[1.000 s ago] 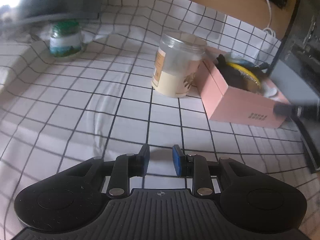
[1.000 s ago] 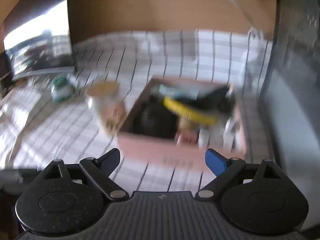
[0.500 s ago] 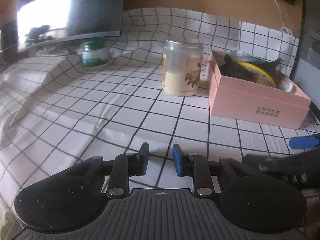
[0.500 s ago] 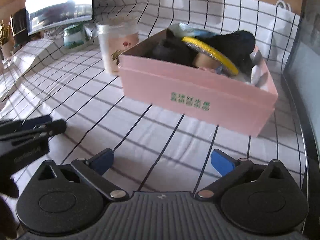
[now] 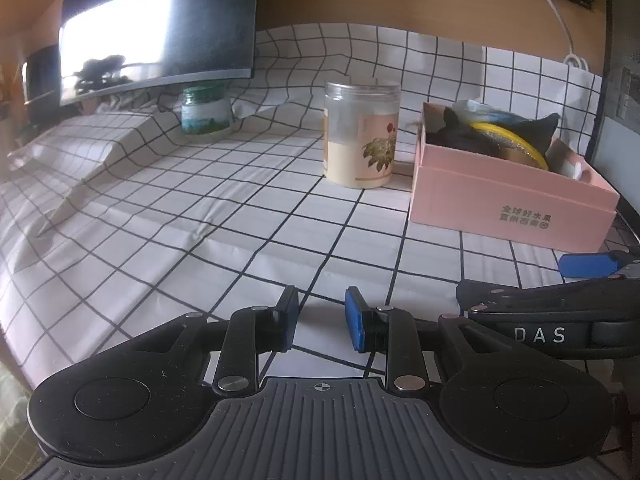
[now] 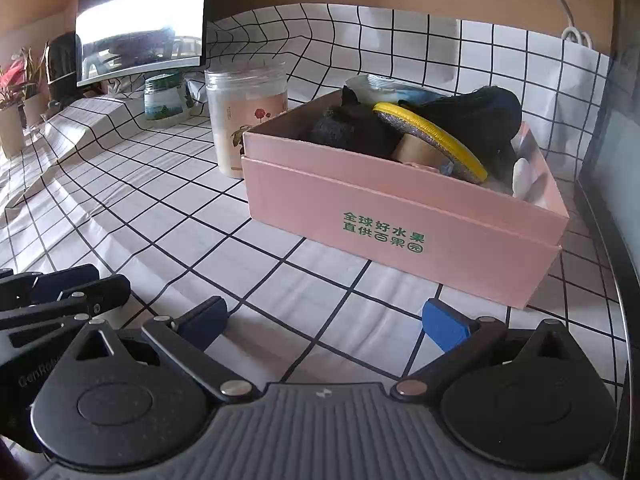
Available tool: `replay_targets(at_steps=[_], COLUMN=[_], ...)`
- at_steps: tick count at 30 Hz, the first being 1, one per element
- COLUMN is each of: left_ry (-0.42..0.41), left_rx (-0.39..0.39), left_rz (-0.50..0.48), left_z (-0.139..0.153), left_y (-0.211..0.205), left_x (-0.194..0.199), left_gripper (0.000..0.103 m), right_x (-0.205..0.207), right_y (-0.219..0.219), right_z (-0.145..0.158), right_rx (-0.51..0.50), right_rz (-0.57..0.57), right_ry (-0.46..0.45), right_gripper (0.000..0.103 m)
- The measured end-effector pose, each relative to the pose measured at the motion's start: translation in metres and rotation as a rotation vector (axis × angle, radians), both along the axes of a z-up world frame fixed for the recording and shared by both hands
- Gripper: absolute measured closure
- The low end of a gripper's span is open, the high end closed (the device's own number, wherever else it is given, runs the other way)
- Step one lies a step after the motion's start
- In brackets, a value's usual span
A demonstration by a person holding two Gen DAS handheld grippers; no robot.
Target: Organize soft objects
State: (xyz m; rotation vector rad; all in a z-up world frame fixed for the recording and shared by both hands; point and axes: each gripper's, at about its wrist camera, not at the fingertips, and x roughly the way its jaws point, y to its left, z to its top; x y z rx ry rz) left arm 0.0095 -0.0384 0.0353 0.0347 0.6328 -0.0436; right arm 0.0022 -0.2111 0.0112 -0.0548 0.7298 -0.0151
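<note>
A pink cardboard box (image 6: 400,216) with green print stands on the checked cloth; it also shows in the left wrist view (image 5: 512,204). It holds soft things: a black plush (image 6: 348,130), a dark blue cloth item (image 6: 476,120), a yellow-rimmed pad (image 6: 432,140) and a white piece (image 6: 524,176). My right gripper (image 6: 324,320) is open and empty, low over the cloth in front of the box. My left gripper (image 5: 322,318) is empty, its jaws a narrow gap apart, low over the cloth to the left of the right gripper (image 5: 584,266).
A clear plastic jar (image 5: 362,136) with cream contents stands left of the box. A green-labelled jar (image 5: 206,110) sits further back under a monitor (image 5: 160,28). A dark appliance (image 6: 616,160) bounds the right side. A white cable (image 5: 560,20) hangs on the back wall.
Both grippers have drawn back and down to just above the cloth, side by side. The right gripper came away from above the box and now looks at its front wall.
</note>
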Motion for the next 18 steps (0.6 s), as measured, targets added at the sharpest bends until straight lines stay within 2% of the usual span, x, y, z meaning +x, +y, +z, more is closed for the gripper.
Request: replay_targets(at_steps=[18], left_ry=[-0.009], left_rx=[-0.008], left_rz=[0.001], left_z=[-0.0007], left_y=[0.0003], left_x=[-0.0029], left_gripper=[0.074], right_x=[-0.0002], right_y=[0.0002], right_z=[0.0006], right_rx=[0.002], right_rz=[-0.001], right_ry=[0.0], right_gripper=[0.0])
